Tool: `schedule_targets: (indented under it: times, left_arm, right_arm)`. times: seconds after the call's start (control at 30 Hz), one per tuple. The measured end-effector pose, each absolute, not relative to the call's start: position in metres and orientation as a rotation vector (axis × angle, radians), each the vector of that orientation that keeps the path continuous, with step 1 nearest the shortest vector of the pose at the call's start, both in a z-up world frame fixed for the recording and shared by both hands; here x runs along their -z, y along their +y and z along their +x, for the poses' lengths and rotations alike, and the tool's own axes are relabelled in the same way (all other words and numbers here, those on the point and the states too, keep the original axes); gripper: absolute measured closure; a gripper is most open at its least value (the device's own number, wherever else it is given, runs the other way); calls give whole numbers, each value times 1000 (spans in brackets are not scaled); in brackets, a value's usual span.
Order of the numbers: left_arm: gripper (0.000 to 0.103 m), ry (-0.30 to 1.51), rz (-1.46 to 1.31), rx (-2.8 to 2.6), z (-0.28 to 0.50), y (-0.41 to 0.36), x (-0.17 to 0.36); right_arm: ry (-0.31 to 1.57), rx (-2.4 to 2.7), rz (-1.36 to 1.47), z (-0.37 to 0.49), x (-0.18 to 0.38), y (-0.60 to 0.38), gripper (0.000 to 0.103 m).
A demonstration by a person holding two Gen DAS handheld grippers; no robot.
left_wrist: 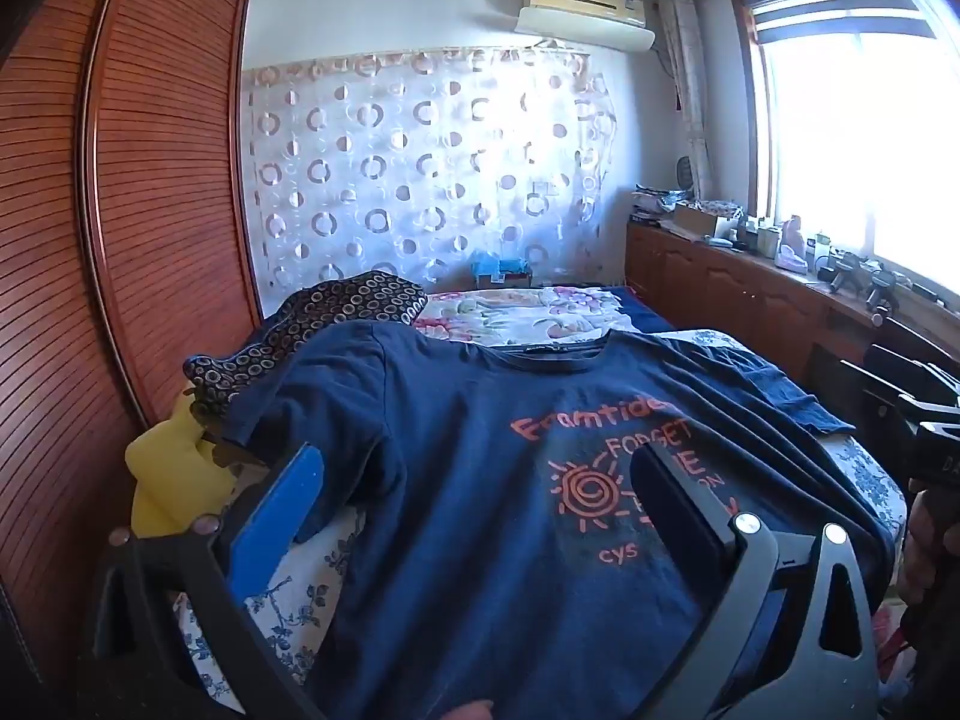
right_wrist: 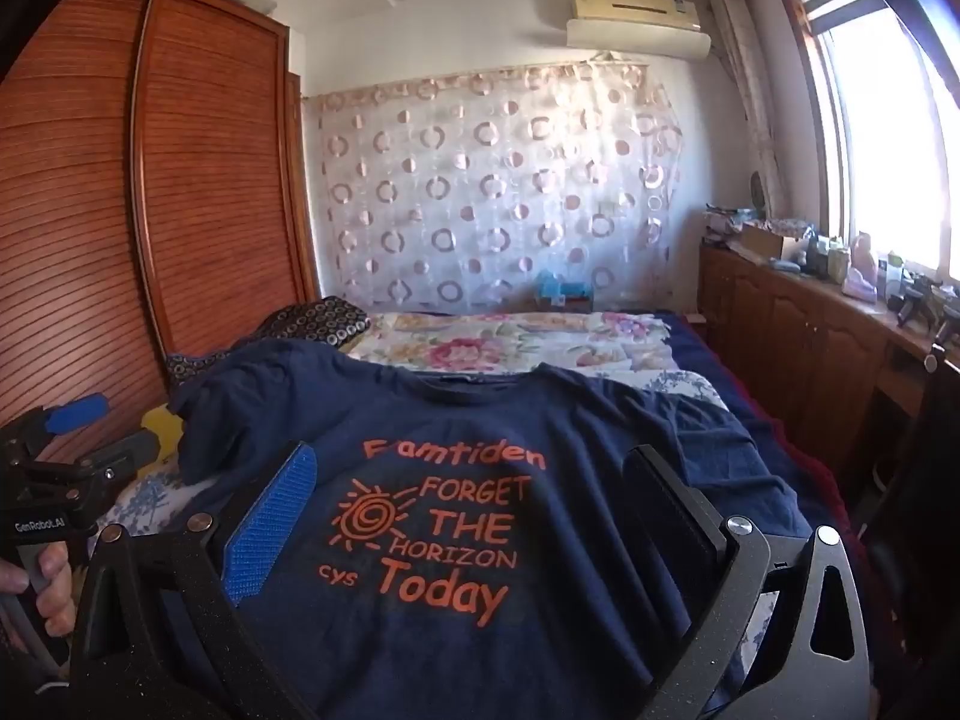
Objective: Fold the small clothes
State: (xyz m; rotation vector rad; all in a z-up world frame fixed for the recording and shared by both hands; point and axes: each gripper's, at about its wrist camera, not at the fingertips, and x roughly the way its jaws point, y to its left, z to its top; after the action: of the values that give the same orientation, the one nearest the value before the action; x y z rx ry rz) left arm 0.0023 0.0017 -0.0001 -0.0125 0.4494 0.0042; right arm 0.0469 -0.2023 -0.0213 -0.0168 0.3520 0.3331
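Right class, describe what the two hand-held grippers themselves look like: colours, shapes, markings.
Each hand-held gripper, left and right, has a black speckled frame with silver bolts, one finger faced with a blue ridged pad, the other black. The left body, seen from the right camera, reads "GenRobot.AI".

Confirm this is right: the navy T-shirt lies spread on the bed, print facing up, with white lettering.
One thing is wrong: the lettering on the navy T-shirt is orange, not white, as the right wrist view shows. It does lie spread on the bed, print up.
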Motion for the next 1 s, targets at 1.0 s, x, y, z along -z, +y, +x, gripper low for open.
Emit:
schedule_targets:
  times: [1.0]
  left_arm:
    - [0,395,5,-34,-10,3,-11]
  right_arm:
    - [346,-323,-2,44,18,-205,0]
